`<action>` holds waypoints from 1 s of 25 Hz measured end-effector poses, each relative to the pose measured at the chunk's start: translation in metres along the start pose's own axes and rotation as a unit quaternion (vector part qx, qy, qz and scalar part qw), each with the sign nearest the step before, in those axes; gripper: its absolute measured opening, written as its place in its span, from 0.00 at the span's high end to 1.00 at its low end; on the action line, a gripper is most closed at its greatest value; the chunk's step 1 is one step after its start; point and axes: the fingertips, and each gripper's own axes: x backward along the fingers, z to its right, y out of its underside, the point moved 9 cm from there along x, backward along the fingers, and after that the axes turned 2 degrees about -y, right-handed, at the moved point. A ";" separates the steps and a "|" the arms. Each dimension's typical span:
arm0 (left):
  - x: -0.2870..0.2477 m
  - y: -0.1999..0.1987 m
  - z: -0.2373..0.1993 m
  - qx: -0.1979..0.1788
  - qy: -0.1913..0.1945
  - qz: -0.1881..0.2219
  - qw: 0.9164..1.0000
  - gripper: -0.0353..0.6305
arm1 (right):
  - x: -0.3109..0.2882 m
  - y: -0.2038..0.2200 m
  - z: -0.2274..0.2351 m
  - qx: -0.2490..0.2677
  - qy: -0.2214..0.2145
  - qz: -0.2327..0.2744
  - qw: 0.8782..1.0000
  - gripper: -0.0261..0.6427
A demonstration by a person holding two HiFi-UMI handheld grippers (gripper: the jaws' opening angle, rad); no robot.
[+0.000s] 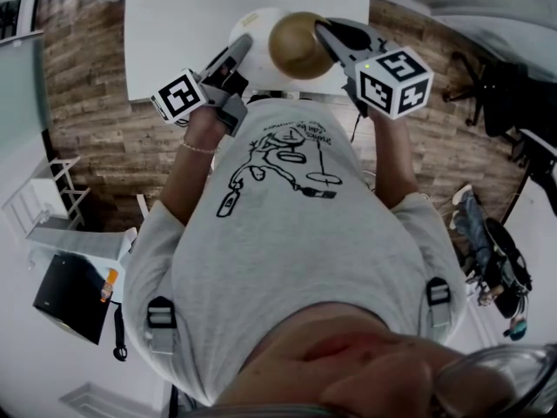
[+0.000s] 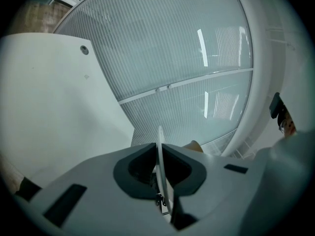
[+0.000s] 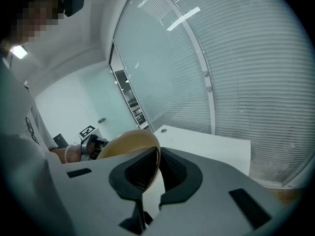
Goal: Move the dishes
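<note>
A thin white plate (image 1: 258,23) is held on edge over the near edge of the white table (image 1: 174,24), with my left gripper (image 1: 243,49) shut on its rim. In the left gripper view the plate (image 2: 160,146) stands edge-on between the jaws of the left gripper (image 2: 160,157). My right gripper (image 1: 325,33) is shut on the rim of a tan bowl (image 1: 296,45), just right of the plate. The right gripper view shows the bowl (image 3: 129,144) pinched in the right gripper (image 3: 158,157), and the left gripper (image 3: 91,142) beyond it.
Wood-plank floor (image 1: 96,129) surrounds the table. A black office chair (image 1: 487,85) stands at the right, a white rack (image 1: 43,198) and a black box (image 1: 68,296) at the left. A glass wall with blinds (image 2: 187,58) rises behind the table (image 3: 206,141).
</note>
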 end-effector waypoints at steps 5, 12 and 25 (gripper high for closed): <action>0.010 -0.008 -0.013 0.009 -0.010 0.013 1.000 0.92 | 0.011 0.002 0.012 -0.007 0.022 0.005 1.000 0.90; 0.025 -0.022 -0.019 0.000 -0.014 0.034 0.999 0.92 | 0.029 0.006 0.030 -0.028 0.056 0.012 0.998 0.90; 0.040 -0.030 -0.022 0.000 -0.013 0.062 0.998 0.92 | 0.016 0.062 0.042 -0.107 0.122 0.017 0.987 0.90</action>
